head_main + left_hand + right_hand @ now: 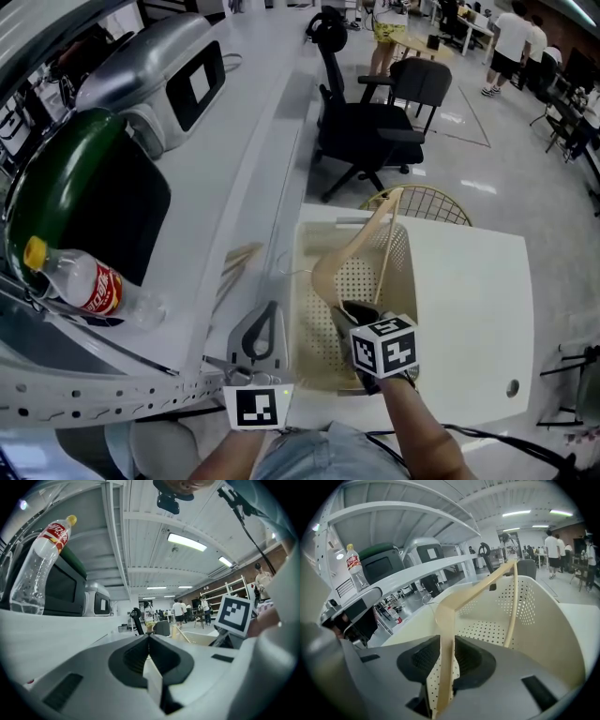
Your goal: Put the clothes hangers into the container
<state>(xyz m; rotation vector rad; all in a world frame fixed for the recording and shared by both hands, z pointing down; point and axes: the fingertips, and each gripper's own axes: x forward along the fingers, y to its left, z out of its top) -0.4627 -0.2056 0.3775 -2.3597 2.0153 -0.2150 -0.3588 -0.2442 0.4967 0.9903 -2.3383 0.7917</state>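
Note:
A beige clothes hanger [361, 246] stands tilted inside the cream perforated basket [314, 234], its hook end leaning up over the far rim. My right gripper [345, 311] reaches into the basket and is shut on one arm of the hanger. In the right gripper view that arm of the hanger [478, 590] runs up from between the jaws of the right gripper [446, 641], with the basket wall [543, 620] behind it. My left gripper [270, 309] rests on the white counter left of the basket, shut with nothing in it. Its closed jaws [149, 639] point toward the room.
The basket sits on a white table [469, 309]. On the counter to the left are a plastic bottle with a red label [84, 281], a green-and-black appliance [84, 206] and a silver one [159, 66]. A black office chair [375, 122] and a wire chair [431, 202] stand beyond.

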